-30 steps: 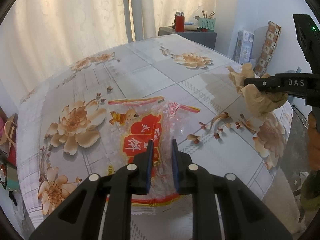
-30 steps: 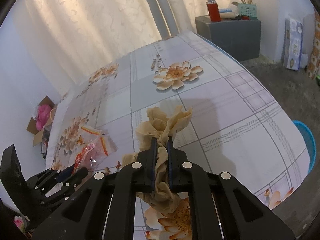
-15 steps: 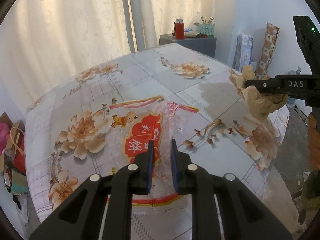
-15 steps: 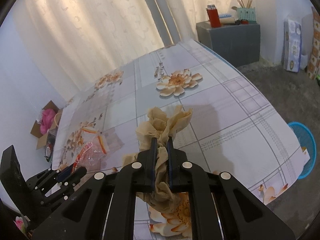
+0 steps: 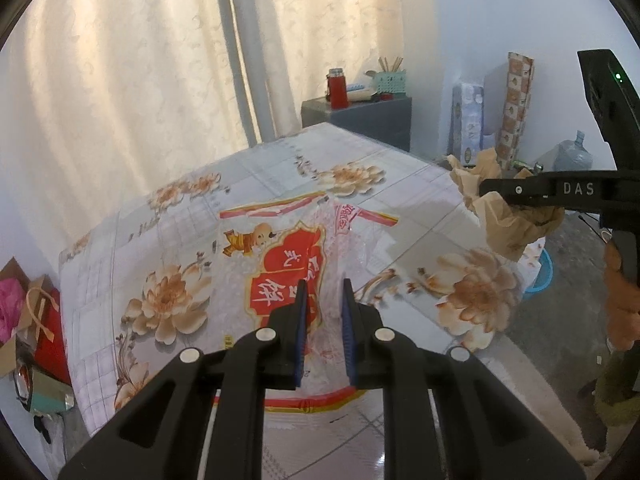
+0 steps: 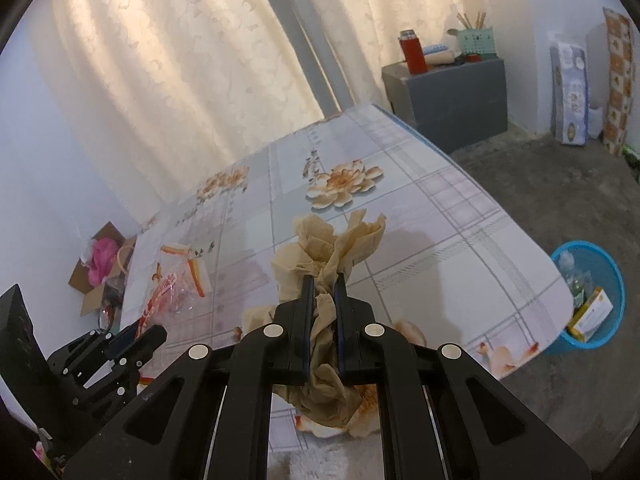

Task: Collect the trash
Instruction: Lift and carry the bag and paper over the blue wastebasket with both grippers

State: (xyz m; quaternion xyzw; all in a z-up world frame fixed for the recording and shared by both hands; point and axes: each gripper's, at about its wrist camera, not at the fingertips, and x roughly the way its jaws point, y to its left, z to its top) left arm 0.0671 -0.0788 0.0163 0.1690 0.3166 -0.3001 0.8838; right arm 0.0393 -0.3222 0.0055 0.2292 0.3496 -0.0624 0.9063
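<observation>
Holding two pieces of trash clear of the table [image 6: 460, 216], one per gripper. Right gripper [image 6: 323, 292] is clamped tight on a crumpled wad of brown paper [image 6: 328, 248]; left gripper [image 5: 324, 300] is pinched on a clear plastic snack bag [image 5: 288, 264] with red and yellow print, jaws nearly together with the film between them. A blue bin [image 6: 588, 300] stands on the floor just off the table's right corner, already holding a bottle and a carton.

Risks from here:
- Bag slip. Plastic is thin, slick and crinkled, and only a fold near its lower part is caught. A swing or tilt could let it slide out of the pads.
- Paper tear or shed. The wad is soft, loosely bunched, with loose ruffled ends above and below the jaws. A snag on the table edge could pull a part loose.
- Missed drop. Both pieces are light and broad; released too high above the bin they would likely drift and land on the concrete floor.
- Crowding. Both grippers heading for one small opening could knock together.

Tablecloth is glossy, printed with beige flowers on a pale grid, and drapes over the edge.
</observation>
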